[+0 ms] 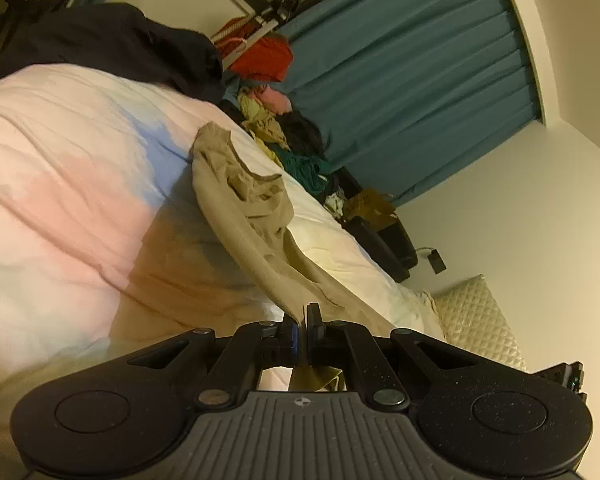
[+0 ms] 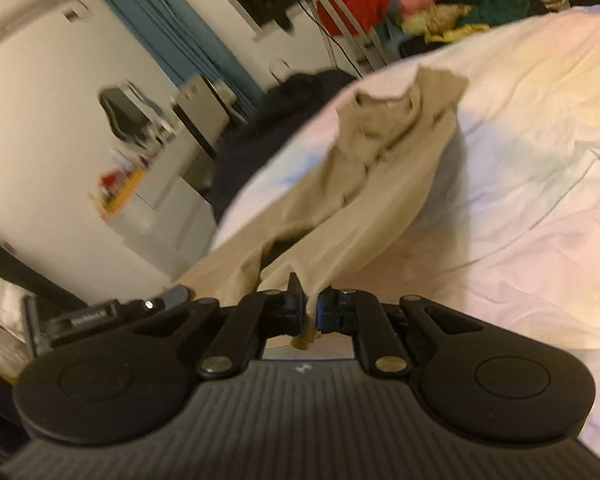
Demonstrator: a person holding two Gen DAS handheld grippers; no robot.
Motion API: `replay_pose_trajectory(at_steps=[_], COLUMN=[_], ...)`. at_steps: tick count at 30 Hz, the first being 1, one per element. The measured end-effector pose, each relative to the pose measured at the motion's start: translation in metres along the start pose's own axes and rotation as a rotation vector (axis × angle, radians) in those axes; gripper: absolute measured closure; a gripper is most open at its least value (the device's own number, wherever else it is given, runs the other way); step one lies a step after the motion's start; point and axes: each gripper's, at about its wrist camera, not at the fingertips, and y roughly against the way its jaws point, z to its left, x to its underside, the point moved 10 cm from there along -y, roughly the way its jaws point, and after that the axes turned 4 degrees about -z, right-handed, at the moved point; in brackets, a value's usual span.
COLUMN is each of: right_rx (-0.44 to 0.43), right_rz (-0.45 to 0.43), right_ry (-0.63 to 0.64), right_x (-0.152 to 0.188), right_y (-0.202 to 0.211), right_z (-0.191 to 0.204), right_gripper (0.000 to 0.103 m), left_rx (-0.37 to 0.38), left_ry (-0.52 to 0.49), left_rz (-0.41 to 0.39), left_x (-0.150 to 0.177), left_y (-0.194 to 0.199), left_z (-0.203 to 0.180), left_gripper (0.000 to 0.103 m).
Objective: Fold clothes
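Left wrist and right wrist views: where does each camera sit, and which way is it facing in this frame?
Left wrist: on the left gripper, looking along the bed towards the teal curtain; only its shut fingers show, pinching the beige garment.
Right wrist: on the right gripper, facing across the bed towards a white wall; fingers clamp the beige garment.
Shared: garment, bed, clothes pile, curtain.

I'm seeing plain beige trousers (image 1: 256, 208) on a white bedspread (image 1: 60, 152) blotched pink and blue, teal curtains (image 1: 412, 92) behind, maybe a red garment (image 1: 264, 60), black grippers.
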Motion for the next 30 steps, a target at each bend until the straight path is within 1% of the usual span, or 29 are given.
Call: replay_pose_trajectory(at_steps=[3, 4, 7, 9, 11, 12, 13, 14, 15, 17, 21, 23, 25, 30], right_rx=[-0.018, -0.021, 0.01, 0.025, 0.037, 0.037, 0.04, 0.046, 0.053, 0.055, 0.081, 0.109, 0.15, 0.207], right_rz=[-0.005, 0.009, 0.069, 0.116, 0.14, 0.144, 0.137, 0.117, 0.096, 0.053, -0.023, -0.067, -0.105, -0.142], right_ry=[-0.009, -0.017, -0.053, -0.089, -0.111, -0.116, -0.108, -0.094, -0.079, -0.067, -0.062, -0.042, -0.053, -0.111], right_x=[0.015, 0.017, 0.064, 0.088, 0.103, 0.104, 0.1, 0.094, 0.087, 0.063, 0.013, -0.012, -0.036, -0.064], right_y=[0.02, 0.033, 0.033, 0.039, 0.045, 0.046, 0.045, 0.044, 0.043, 0.025, -0.017, -0.045, -0.076, -0.138], right_z=[-0.001, -0.01, -0.021, -0.03, -0.033, -0.033, -0.033, -0.033, -0.033, -0.031, -0.042, -0.051, -0.062, -0.093], right_gripper=[0.094, 0.094, 0.094, 0.093, 0.093, 0.093, 0.093, 0.093, 0.093, 0.093, 0.093, 0.093, 0.093, 0.093], left_rx=[-0.004, -0.012, -0.021, -0.017, -0.014, -0.012, -0.011, -0.019, -0.031, -0.051, -0.107, -0.134, -0.162, -0.231], left_ry=[0.014, 0.034, 0.107, 0.129, 0.15, 0.161, 0.171, 0.162, 0.148, 0.091, 0.043, 0.019, -0.005, -0.065], left_rz=[-0.006, 0.002, 0.013, 0.022, 0.031, 0.036, 0.04, 0.043, 0.041, 0.026, 0.009, 0.0, -0.008, -0.03], left_x=[0.018, 0.03, 0.063, 0.071, 0.078, 0.082, 0.086, 0.08, 0.073, 0.057, 0.017, -0.003, -0.023, -0.073], left_y=[0.021, 0.028, 0.052, 0.053, 0.054, 0.054, 0.054, 0.049, 0.043, 0.03, -0.027, -0.055, -0.084, -0.154], left_z=[-0.003, 0.004, 0.023, 0.029, 0.036, 0.039, 0.042, 0.041, 0.042, 0.041, 0.052, 0.057, 0.063, 0.076], left_gripper=[0.099, 0.099, 0.099, 0.099, 0.099, 0.099, 0.099, 0.099, 0.099, 0.099, 0.099, 0.099, 0.099, 0.099])
